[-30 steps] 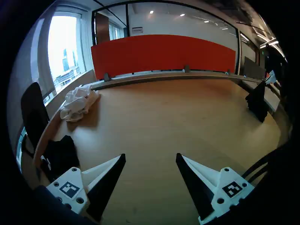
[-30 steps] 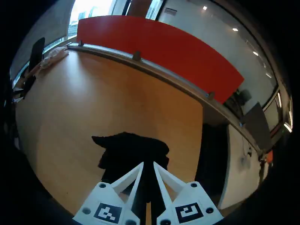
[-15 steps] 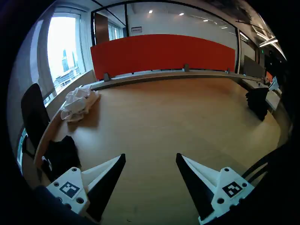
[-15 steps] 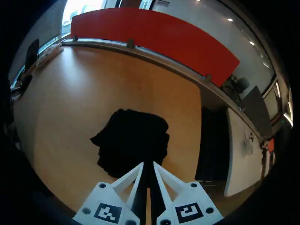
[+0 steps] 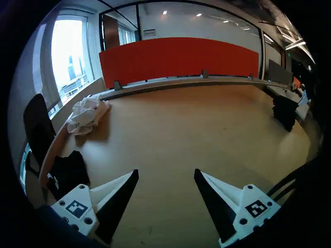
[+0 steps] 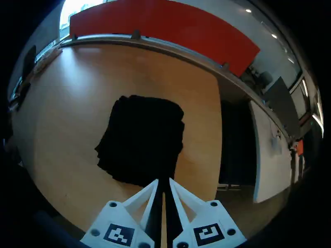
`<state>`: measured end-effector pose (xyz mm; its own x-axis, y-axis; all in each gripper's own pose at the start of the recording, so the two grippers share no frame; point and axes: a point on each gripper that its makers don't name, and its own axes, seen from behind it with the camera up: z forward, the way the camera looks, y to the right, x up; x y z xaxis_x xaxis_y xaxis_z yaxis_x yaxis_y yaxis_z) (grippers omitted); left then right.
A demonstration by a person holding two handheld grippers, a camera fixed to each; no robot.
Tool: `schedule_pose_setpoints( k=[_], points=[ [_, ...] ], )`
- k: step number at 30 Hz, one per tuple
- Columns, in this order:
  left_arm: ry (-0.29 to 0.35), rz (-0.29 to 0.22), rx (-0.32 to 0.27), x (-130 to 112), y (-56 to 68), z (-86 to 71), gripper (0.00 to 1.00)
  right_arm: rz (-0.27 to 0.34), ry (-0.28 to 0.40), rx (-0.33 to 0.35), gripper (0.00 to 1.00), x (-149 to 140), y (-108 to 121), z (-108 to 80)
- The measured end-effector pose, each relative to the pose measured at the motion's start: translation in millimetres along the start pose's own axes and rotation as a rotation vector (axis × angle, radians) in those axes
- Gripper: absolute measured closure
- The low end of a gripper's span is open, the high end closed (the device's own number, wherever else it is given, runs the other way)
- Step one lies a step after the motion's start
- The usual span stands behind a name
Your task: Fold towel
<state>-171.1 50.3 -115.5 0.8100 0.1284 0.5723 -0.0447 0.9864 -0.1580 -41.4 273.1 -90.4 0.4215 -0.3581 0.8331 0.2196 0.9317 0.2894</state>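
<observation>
Left claw [image 5: 165, 171]: jaws wide, nothing between them, above the light wooden tabletop [image 5: 182, 124]. Just left of its left finger, a black fabric bundle [image 5: 68, 169]. Farther ahead-left, a crumpled white cloth [image 5: 85, 115]. Straight ahead, a long red-orange divider panel [image 5: 178, 58].

Right claw [image 6: 163, 182]: jaws narrow, pinching the near edge of the black folded towel [image 6: 142, 136]. The towel lies flat on the tabletop, spreading directly ahead of the tips and slightly left.

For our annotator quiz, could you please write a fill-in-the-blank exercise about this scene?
The towel at the right gripper is ___ in colour.
The left gripper has its fingers ___.
The crumpled cloth by the window is ___.
The divider panel behind the table is ___.
Missing words: black; open; white; red.
</observation>
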Motion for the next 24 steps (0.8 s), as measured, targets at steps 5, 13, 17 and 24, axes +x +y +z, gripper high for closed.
schedule_pose_setpoints(
  k=[5,13,17,24],
  points=[
    [-0.003,0.002,0.004,0,-0.9,-0.4,0.0,0.014,-0.025,-0.004,0.97,-9,1,5.5],
    [-0.006,0.006,0.008,0,-2.8,-1.1,0.0,0.039,-0.06,-0.019,0.97,-23,7,12.5],
    [-0.009,0.008,0.009,-1,-2.9,-1.2,0.0,0.042,-0.074,-0.019,0.97,-28,7,15.1],
    [-0.008,0.01,0.009,1,-1.2,0.0,0.0,0.041,-0.087,-0.01,0.97,-32,3,18.4]
  ],
)
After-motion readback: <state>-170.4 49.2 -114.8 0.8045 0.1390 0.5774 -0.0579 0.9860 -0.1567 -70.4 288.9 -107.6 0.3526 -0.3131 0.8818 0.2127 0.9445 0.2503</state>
